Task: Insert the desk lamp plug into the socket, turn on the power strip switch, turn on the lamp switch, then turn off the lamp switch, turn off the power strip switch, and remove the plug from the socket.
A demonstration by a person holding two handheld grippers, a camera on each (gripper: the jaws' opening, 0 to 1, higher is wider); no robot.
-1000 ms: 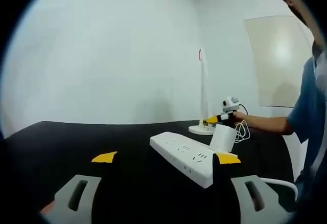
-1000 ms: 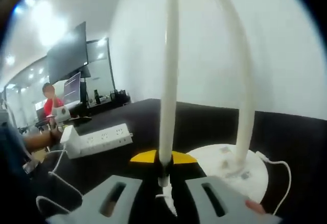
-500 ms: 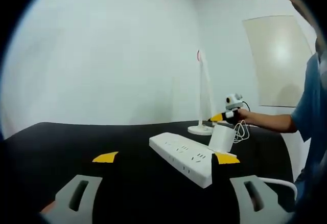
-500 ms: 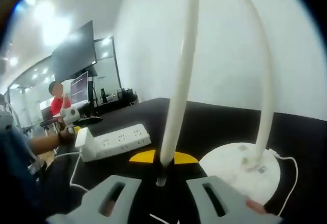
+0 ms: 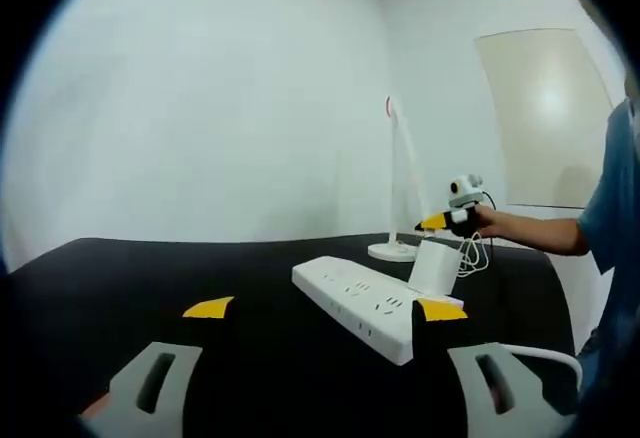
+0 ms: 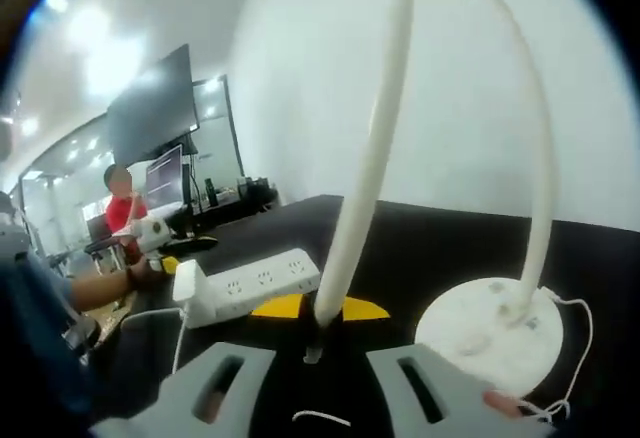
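- In the left gripper view the left gripper [image 5: 322, 310] has its jaws spread wide, nothing between them, over the black table [image 5: 150, 278].
- The white power strip [image 5: 355, 303] lies on the table toward 1 o'clock of those jaws, its near end touching or just behind the right yellow tip.
- A white plug adapter [image 5: 434, 267] stands in the strip's far end.
- The desk lamp [image 5: 398, 188] stands beyond the strip at 1 o'clock, its round base on the table.
- The right gripper [image 5: 450, 220], held in a hand, hovers at 2 o'clock just beside the lamp, above the adapter.
- In the right gripper view the lamp's white arm [image 6: 370, 148] rises at 12 o'clock, right between the yellow tips; whether they pinch it I cannot tell.
- The lamp base [image 6: 495, 333] sits at 3 o'clock with a white cord [image 6: 565, 358] beside it.
- Monitors [image 6: 150, 118] stand far off at 10 o'clock.
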